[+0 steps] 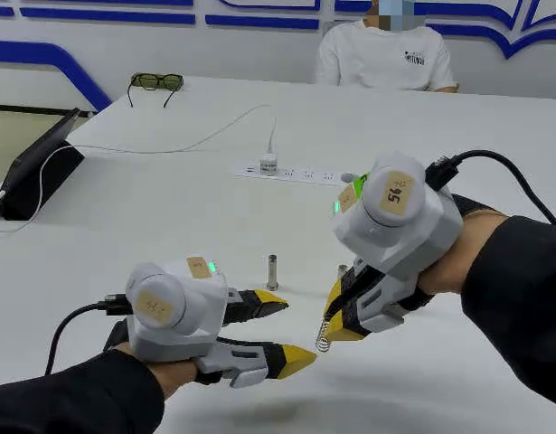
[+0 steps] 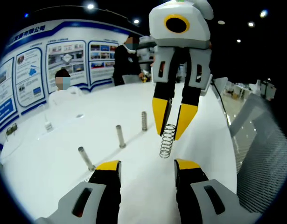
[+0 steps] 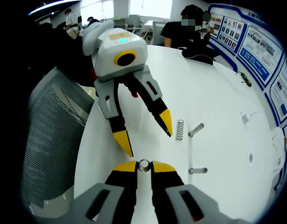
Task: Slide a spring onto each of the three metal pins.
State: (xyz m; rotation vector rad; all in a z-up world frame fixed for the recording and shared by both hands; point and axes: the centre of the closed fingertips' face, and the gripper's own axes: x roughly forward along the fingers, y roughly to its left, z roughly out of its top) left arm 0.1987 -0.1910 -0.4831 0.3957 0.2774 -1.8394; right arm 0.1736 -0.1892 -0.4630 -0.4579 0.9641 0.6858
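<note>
My right gripper (image 1: 334,327) is shut on the top of a small wire spring (image 1: 324,338), which hangs down to the white table. In the right gripper view the spring (image 3: 143,164) shows end-on as a ring between the jaws. My left gripper (image 1: 282,330) is open just left of it, holding nothing. In the left gripper view the spring (image 2: 167,141) dangles ahead of the open left gripper (image 2: 148,165), under the right gripper (image 2: 169,130). Three upright metal pins stand in a row: the nearest (image 2: 86,158), the middle one (image 2: 120,136), and the farthest (image 2: 144,120), which looks ribbed, as if it wears a spring.
A power strip (image 1: 287,170) with a white cable lies mid-table. A black tablet (image 1: 33,167) is at the left edge and glasses (image 1: 155,81) at the far side. A person in a white shirt (image 1: 386,54) sits opposite. A mesh chair (image 2: 260,154) stands beside the table.
</note>
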